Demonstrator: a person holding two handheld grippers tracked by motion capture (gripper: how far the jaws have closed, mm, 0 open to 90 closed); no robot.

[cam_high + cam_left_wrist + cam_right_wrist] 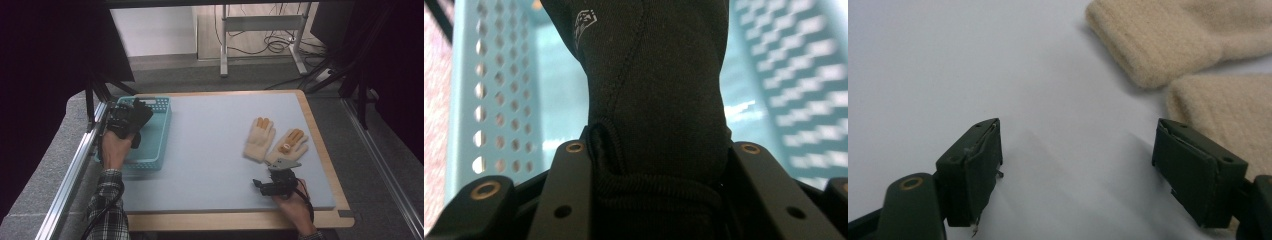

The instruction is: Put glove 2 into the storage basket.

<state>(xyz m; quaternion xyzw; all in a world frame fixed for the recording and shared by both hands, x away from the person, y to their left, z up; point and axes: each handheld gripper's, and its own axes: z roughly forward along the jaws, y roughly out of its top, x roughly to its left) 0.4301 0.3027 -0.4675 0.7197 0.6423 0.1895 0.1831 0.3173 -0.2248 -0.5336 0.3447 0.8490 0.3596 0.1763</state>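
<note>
The left gripper [131, 120] is over the blue basket [159, 131]. Its jaws are pinched tight on a black glove [659, 90], which hangs above the basket floor. Two cream gloves [274, 142] lie flat on the mat [200, 145], well away from the basket. The right gripper [1075, 165] sits just beside them, its jaws wide apart with nothing between.

Metal table legs [224, 45] and loose cables [272, 44] on floor beyond table.

Black glove [659, 90], teal basket [155, 131], cream orange-tipped gloves [260, 139], plaid sleeve [107, 210].
</note>
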